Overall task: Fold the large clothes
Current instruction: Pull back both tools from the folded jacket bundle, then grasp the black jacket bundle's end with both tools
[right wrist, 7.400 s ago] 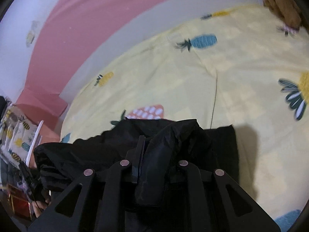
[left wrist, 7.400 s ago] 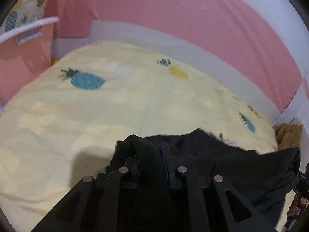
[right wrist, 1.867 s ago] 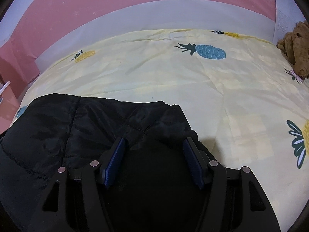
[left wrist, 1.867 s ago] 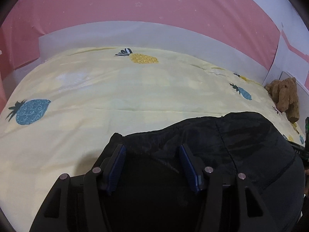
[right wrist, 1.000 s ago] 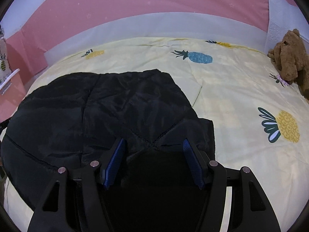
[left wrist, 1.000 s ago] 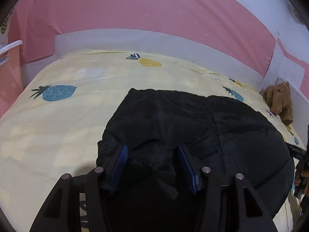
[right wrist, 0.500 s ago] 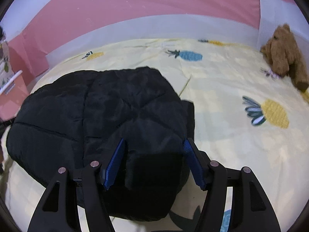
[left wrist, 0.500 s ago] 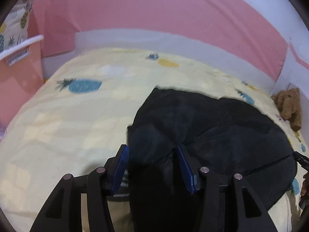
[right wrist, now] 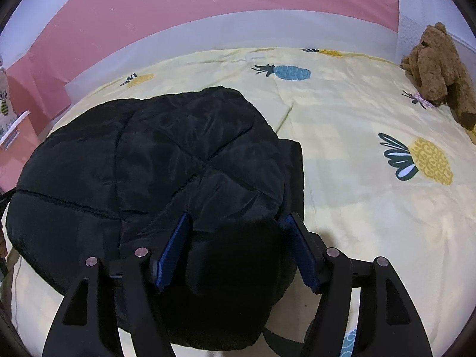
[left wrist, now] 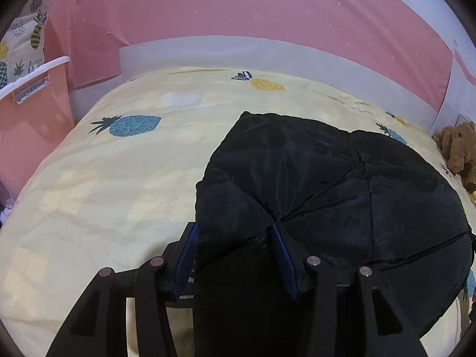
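Observation:
A black quilted jacket (left wrist: pixel 327 184) lies folded in a rounded heap on the yellow pineapple-print bed sheet (left wrist: pixel 119 178). My left gripper (left wrist: pixel 235 232) is open, its blue pads either side of the jacket's near left corner, which bulges up between them. In the right wrist view the same jacket (right wrist: pixel 163 154) fills the left half. My right gripper (right wrist: pixel 238 223) is open too, its blue pads astride the jacket's near right corner. Neither pair of jaws pinches the cloth.
A brown teddy bear (right wrist: pixel 437 68) sits at the bed's right edge, also in the left wrist view (left wrist: pixel 458 151). A pink bin with a white rim (left wrist: pixel 32 89) stands left of the bed. A pink and white wall (left wrist: pixel 238 15) runs behind.
Both grippers, shut on the jacket 7.4 s ago, have opened. The jacket has been laid over onto itself on the bed. Both grippers have drawn back toward its near edge.

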Action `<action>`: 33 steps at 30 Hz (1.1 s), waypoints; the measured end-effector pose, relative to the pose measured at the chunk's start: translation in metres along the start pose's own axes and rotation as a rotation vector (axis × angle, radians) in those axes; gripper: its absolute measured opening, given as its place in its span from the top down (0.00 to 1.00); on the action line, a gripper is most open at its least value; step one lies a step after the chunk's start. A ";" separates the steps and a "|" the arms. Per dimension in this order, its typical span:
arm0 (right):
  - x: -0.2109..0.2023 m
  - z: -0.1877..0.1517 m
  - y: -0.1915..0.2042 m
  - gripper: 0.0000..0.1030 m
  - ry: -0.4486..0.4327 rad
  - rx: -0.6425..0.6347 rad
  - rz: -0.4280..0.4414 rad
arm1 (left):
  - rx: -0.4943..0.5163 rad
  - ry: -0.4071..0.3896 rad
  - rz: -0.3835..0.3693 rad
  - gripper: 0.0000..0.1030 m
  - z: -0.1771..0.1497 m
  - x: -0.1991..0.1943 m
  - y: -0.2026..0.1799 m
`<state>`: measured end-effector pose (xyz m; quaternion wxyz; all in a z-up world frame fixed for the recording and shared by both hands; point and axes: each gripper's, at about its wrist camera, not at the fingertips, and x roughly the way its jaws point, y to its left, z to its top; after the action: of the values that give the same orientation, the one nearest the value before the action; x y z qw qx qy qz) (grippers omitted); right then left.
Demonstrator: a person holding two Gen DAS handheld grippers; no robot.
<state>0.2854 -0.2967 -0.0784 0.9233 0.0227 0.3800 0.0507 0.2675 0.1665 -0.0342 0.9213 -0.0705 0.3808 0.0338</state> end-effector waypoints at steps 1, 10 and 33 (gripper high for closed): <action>0.001 0.000 0.001 0.35 0.001 -0.003 -0.005 | 0.002 0.000 0.002 0.51 0.000 0.001 -0.001; 0.005 -0.003 -0.001 0.30 0.017 0.016 -0.011 | 0.026 -0.004 0.012 0.51 -0.001 0.008 -0.005; 0.030 0.027 0.028 0.45 0.007 -0.071 -0.062 | 0.064 0.004 -0.095 0.52 0.037 0.048 -0.023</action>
<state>0.3236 -0.2653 -0.0779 0.9233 -0.0222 0.3819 0.0356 0.3300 0.1498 -0.0396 0.9230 -0.0590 0.3795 -0.0225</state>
